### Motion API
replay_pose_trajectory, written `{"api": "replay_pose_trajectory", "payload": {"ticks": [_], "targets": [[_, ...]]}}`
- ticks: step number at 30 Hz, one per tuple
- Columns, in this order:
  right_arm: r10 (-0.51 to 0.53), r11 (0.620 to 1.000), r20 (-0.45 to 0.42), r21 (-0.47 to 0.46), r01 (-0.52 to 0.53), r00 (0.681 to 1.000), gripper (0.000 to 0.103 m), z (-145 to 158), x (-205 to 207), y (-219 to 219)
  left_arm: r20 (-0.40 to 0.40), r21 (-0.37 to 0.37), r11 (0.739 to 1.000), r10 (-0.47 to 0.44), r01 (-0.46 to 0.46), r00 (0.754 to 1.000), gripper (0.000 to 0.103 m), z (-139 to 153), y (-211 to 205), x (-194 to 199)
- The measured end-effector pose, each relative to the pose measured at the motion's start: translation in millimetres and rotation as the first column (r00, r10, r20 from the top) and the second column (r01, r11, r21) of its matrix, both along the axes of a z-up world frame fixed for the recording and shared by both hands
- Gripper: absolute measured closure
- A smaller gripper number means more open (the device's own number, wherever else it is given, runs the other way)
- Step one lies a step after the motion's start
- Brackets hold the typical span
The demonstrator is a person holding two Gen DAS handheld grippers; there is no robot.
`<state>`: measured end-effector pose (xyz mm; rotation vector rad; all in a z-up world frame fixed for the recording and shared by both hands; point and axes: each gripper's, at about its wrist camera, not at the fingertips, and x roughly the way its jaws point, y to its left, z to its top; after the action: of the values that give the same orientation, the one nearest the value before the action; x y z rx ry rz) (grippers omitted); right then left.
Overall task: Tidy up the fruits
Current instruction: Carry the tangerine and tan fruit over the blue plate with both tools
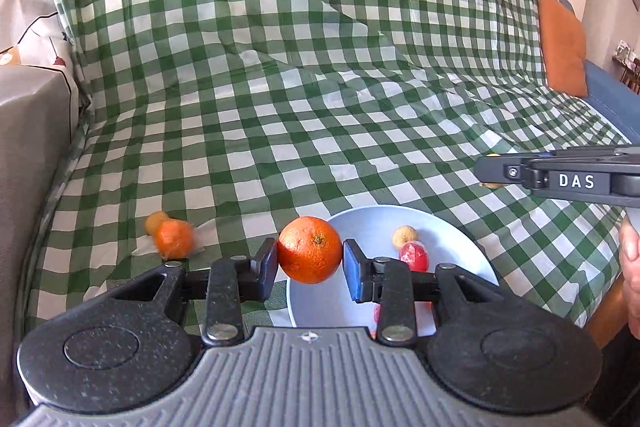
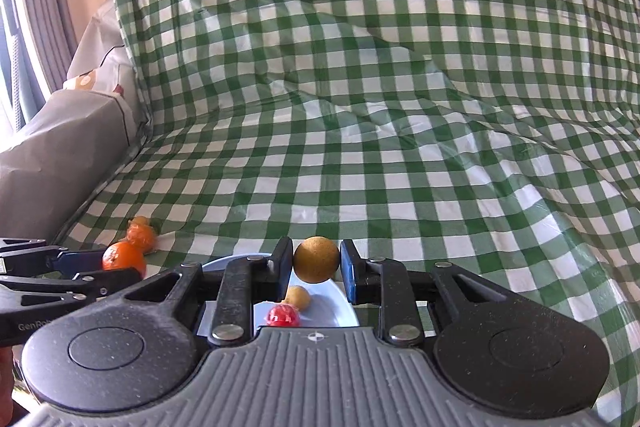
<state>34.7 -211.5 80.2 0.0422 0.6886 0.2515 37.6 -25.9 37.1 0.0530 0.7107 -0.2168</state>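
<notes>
My left gripper [image 1: 310, 263] is shut on a large orange [image 1: 310, 249], held just above the left rim of a pale blue plate [image 1: 368, 223]. On that plate lie a small tan fruit [image 1: 405, 236] and a red fruit [image 1: 414, 255]. My right gripper [image 2: 316, 269] is shut on a round brownish-yellow fruit [image 2: 316, 259] above the same plate [image 2: 332, 309], where the tan fruit [image 2: 298, 297] and the red fruit [image 2: 283, 315] lie. The right gripper's side [image 1: 560, 179] shows at the right of the left wrist view. The orange [image 2: 123, 259] in the left gripper shows at the left of the right wrist view.
A wrapped orange [image 1: 174, 238] and a small yellowish fruit [image 1: 156, 221] lie on the green checked cloth [image 1: 320, 87] left of the plate. A grey sofa arm [image 1: 28, 147] rises at the left. An orange cushion [image 1: 562, 43] stands at the far right. A hand [image 1: 630, 267] is at the right edge.
</notes>
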Motion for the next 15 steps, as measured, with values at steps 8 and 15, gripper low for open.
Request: {"api": "replay_pose_trajectory", "payload": {"ticks": [8,15], "targets": [[0.038,0.999,-0.005,-0.023,-0.038,0.999,0.076,-3,4,14,-0.021,0.039,0.999,-0.027,0.028,0.999,0.064,-12,-15,6],[0.048,0.998,-0.012,-0.036,-0.049,0.999,0.076,-6,6,16,-0.012,0.086,0.993,-0.075,0.076,0.997,0.064,-18,-31,4]]}}
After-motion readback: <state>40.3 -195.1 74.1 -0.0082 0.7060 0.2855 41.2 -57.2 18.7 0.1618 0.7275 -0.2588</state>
